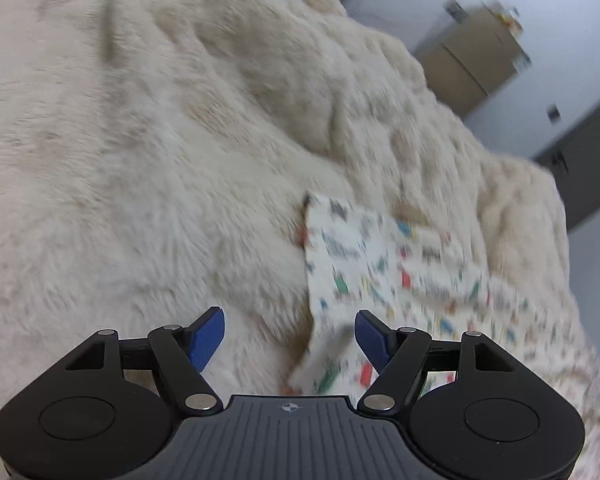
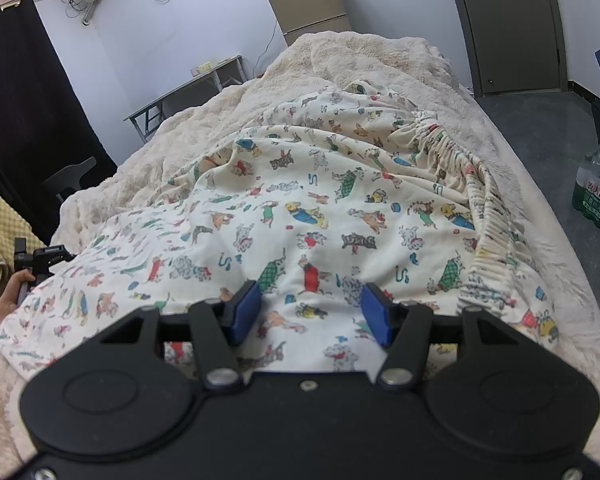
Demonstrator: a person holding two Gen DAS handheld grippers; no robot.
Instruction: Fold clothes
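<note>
A thin cream garment [image 2: 320, 200] printed with small cartoon dogs is spread, rumpled, across a shaggy cream blanket [image 2: 380, 56] — its gathered elastic waistband [image 2: 452, 148] is bunched toward the right edge. The right gripper [image 2: 310, 308] is pressed into the cloth, blue pads parted, no fold pinched. The left gripper [image 1: 290, 336] is released over the garment's blurred corner [image 1: 320, 216], where bare blanket is left open alongside.
</note>
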